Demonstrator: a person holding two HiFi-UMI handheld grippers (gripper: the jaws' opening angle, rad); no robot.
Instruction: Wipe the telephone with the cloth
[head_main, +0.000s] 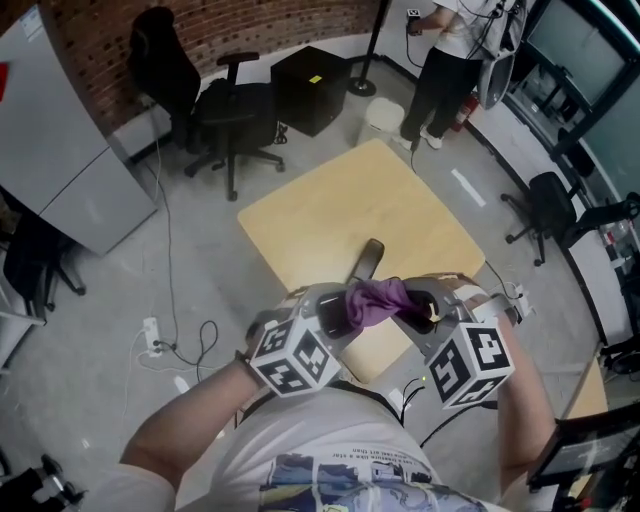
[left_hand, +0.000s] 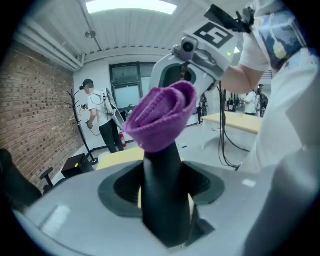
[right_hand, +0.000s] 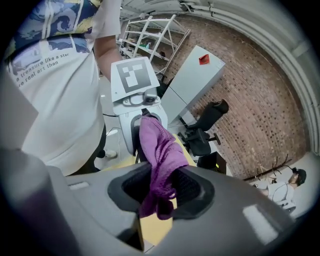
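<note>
Counter (head_main: 330, 215): wooden, sat mid-frame.
Left tool (head_main: 335, 318): clenched on telephone (head_main: 367, 262), held up steady for wiping.
Right tool (head_main: 420, 308): pinched cloth (head_main: 375, 300), laid over telephone, lower middle, probably for rubbing.

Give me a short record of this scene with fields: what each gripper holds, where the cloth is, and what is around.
left gripper: shut on phone
right gripper: shut on cloth
cloth: purple, draped over the phone beyond the left jaws
phone: black, held above the table
table: light wood, nothing else seen on it
background: person standing, chair
</note>
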